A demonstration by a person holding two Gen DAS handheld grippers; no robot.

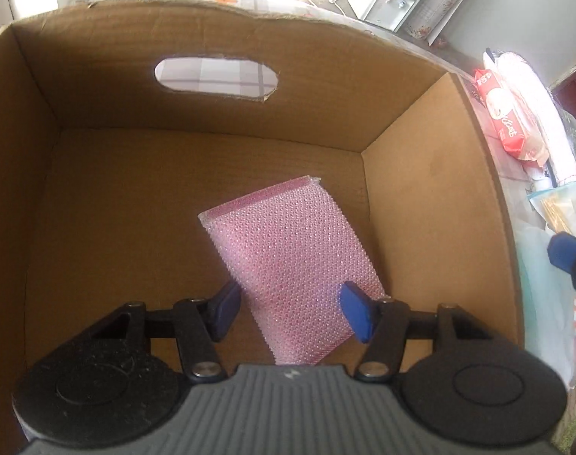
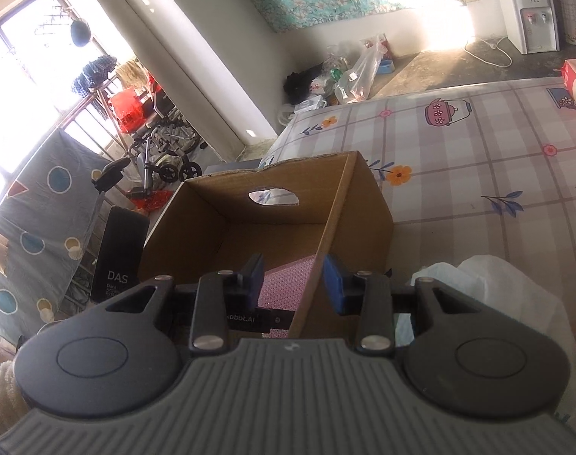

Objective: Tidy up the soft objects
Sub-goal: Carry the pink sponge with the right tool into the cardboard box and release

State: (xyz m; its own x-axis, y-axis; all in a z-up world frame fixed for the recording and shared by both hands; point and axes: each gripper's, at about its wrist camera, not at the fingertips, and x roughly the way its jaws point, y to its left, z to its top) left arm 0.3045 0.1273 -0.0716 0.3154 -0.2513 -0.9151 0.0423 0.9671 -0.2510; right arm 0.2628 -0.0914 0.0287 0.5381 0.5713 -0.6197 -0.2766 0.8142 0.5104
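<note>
The box (image 1: 212, 57) stood open on the table (image 2: 496, 151); its only visible content was one pink pad (image 1: 291, 265), lying near the right wall. One item appeared stowed, and white soft goods (image 2: 496, 288) remained outside. The left gripper (image 1: 290, 309) straddled the pad, jaws partly apart; contact could not be confirmed. The right gripper (image 2: 293, 280) held nothing, jaws narrow.
</note>
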